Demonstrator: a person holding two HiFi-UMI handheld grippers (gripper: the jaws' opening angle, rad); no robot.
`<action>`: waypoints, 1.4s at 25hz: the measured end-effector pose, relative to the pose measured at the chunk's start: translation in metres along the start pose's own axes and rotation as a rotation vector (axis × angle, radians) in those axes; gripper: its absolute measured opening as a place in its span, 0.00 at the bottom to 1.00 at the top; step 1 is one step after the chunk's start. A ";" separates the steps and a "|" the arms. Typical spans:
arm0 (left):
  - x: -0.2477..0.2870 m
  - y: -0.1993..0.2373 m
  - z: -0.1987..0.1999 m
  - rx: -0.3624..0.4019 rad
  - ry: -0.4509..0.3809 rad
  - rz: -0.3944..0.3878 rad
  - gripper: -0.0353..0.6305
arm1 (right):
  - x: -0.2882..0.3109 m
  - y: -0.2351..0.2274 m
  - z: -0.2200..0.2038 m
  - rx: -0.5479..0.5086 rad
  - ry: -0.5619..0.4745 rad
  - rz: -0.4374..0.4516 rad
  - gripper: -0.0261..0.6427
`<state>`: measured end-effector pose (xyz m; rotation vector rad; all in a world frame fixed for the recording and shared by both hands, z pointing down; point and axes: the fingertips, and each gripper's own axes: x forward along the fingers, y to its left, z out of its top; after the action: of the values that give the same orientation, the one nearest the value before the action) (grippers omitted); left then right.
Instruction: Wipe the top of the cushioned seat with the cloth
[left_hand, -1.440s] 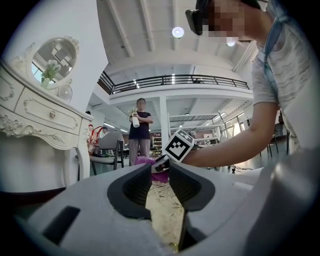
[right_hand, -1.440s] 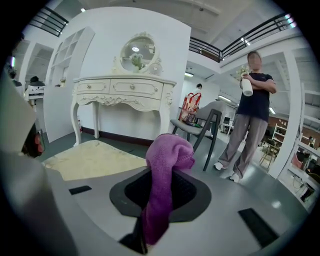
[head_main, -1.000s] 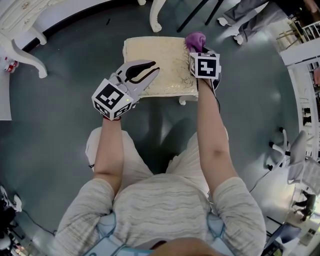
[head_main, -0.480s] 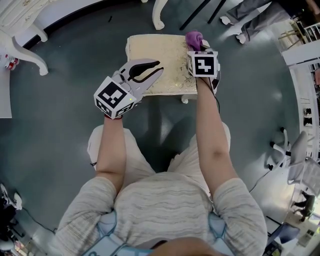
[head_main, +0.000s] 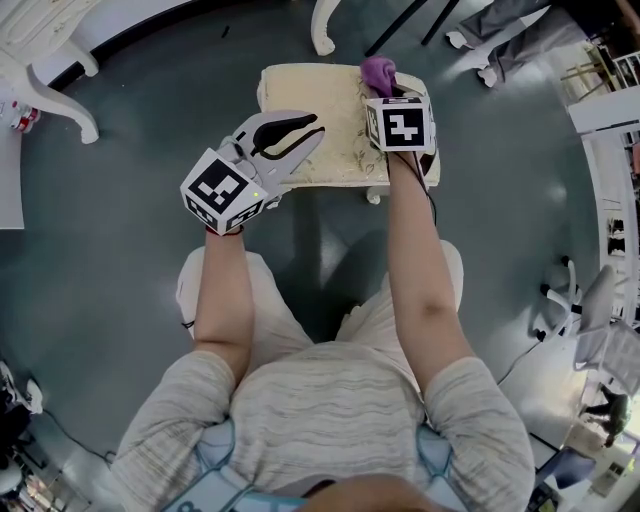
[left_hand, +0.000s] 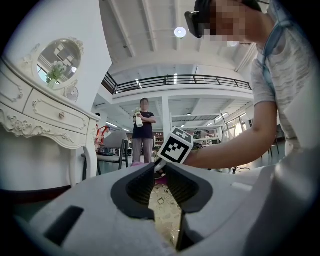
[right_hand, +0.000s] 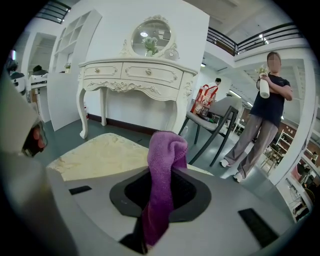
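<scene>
The cushioned seat (head_main: 330, 130) is a cream, gold-patterned stool top, seen from above in the head view. My right gripper (head_main: 386, 90) is shut on a purple cloth (head_main: 378, 72) at the seat's far right corner. In the right gripper view the cloth (right_hand: 165, 165) stands up from between the jaws, with the seat (right_hand: 100, 152) beyond it. My left gripper (head_main: 303, 137) hovers level over the seat's near left part. Its jaws stand apart with nothing between them. Through that gap the left gripper view shows the seat (left_hand: 167, 220) and the right gripper's marker cube (left_hand: 176, 146).
A white carved dressing table (right_hand: 135, 75) with a mirror stands past the seat, and a dark chair (right_hand: 215, 125) to its right. A person with a spray bottle (right_hand: 265, 110) stands further back. White furniture legs (head_main: 50, 90) and grey-green floor (head_main: 130, 270) surround the stool.
My right gripper with the purple cloth has shifted a little leftward at the seat's far right corner. The left gripper has stayed over the near left part.
</scene>
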<state>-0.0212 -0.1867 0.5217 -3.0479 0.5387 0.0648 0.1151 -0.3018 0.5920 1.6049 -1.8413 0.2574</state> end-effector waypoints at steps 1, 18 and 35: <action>-0.001 0.001 -0.001 -0.001 0.002 0.003 0.17 | 0.000 0.003 0.001 0.001 -0.003 0.007 0.13; -0.015 0.008 -0.004 0.002 0.025 0.017 0.17 | 0.005 0.071 0.029 -0.042 -0.026 0.123 0.13; -0.046 0.028 0.004 0.000 0.002 0.089 0.17 | -0.004 0.145 0.050 -0.063 -0.057 0.282 0.13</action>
<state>-0.0743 -0.1970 0.5190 -3.0233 0.6749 0.0648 -0.0380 -0.2944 0.5915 1.3205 -2.0984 0.2772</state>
